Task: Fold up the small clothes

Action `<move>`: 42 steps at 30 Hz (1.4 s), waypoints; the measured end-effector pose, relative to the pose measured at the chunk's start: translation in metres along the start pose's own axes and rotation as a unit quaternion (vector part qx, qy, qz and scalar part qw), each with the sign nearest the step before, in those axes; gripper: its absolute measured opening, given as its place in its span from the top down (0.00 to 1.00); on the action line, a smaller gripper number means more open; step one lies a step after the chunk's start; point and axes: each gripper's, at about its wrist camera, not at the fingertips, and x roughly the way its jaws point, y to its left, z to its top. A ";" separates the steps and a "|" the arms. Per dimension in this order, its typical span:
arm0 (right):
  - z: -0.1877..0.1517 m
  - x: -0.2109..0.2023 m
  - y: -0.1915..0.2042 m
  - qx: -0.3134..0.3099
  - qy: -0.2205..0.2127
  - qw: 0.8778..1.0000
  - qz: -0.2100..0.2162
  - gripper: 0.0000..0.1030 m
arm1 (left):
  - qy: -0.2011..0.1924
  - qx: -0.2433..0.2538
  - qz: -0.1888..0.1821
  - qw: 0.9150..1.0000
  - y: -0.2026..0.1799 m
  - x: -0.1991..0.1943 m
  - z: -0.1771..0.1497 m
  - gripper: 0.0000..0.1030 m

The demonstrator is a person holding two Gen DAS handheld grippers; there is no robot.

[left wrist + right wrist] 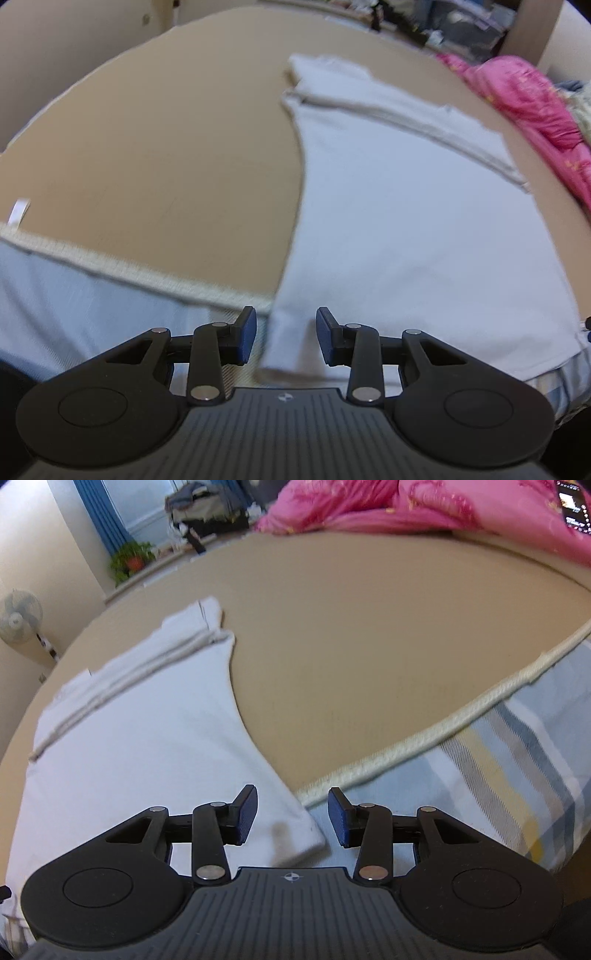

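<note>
Item: white cotton garment w/ ribbed hem band (406, 221) (140, 731) – lies flat on tan mat surface (166, 166) (369, 646), filling centre-right of left wrist view and left half of right wrist view. Near corners hang over the cream piped edge (129, 273) (424, 738) onto striped blue-yellow fabric (517, 757).

Left gripper (286, 336): jaws apart, nothing between the pads; garment's near left corner sits below/between them, contact can't be judged.

Right gripper (293, 816): jaws apart, over garment's near right corner; touching or not – can't tell.

Bkgd: pink patterned quilt (535, 110) (369, 506), upper right, cut off by frame. White fan (18, 620) at left edge, potted green plant (133, 559), blue curtain (103, 517) upper left. Far clutter blurred, unidentifiable. Small white tag (18, 212) at mid-left, detail illegible.
</note>
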 end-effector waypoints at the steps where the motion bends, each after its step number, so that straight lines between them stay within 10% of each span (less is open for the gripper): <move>1: -0.001 0.002 0.001 -0.001 0.006 1.000 0.000 0.57 | 0.008 -0.005 0.003 1.000 0.002 0.003 -0.001 0.62; 10: -0.004 0.019 0.006 -0.018 0.037 0.999 -0.027 0.56 | 0.012 0.016 0.015 1.000 -0.006 0.002 -0.004 0.62; 12: -0.006 0.020 0.009 -0.031 0.036 0.998 -0.029 0.57 | 0.011 0.023 0.016 1.000 -0.009 0.002 -0.005 0.76; 15: -0.006 0.018 0.013 -0.046 0.037 0.998 -0.013 0.94 | 0.005 0.044 0.015 0.999 -0.017 -0.001 -0.008 0.93; 21: -0.002 -0.013 0.003 -0.012 -0.022 0.999 0.024 0.94 | -0.026 0.034 0.008 0.999 -0.015 -0.020 -0.011 0.92; 26: -0.006 0.011 -0.005 0.014 0.044 0.999 0.016 0.89 | 0.020 0.022 0.003 1.000 -0.013 -0.002 -0.012 0.78; 42: 0.001 -0.019 0.005 0.007 -0.018 0.999 0.049 0.94 | -0.041 0.039 -0.009 0.998 -0.020 -0.035 -0.011 0.93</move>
